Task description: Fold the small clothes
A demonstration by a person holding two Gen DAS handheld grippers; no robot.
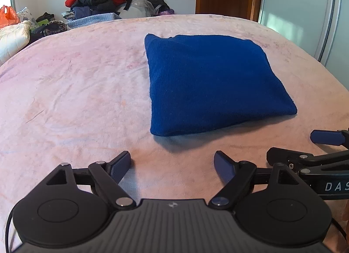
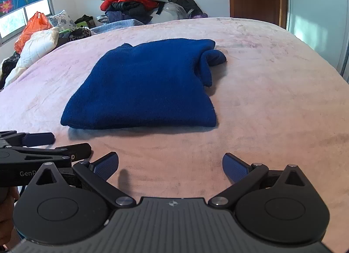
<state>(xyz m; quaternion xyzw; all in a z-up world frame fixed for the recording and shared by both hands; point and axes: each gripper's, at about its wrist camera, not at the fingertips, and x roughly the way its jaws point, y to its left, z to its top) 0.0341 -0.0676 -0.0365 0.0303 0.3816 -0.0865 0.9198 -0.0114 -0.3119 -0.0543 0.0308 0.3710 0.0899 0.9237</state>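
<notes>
folded blue garment (image 1: 209,82) lying flat mid-bed, well clear of every edge; wide bare stretches of pink fleecy blanket (image 1: 76,91) on all sides; soft knit, roughly square, one sleeve end poking out at far right; left gripper (image 1: 172,165) and right gripper (image 2: 170,165) side by side just short of it, jaws wide, holding nothing; heaped clothes pile (image 2: 135,2) beyond the far edge

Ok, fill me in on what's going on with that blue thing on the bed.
A person is folding clothes with a handheld gripper in each hand. The blue garment lies folded into a thick square on the pink bedspread, though a bit of fabric pokes out at its far right corner. The left gripper and right gripper are both open and empty, hovering short of its near edge.
</notes>
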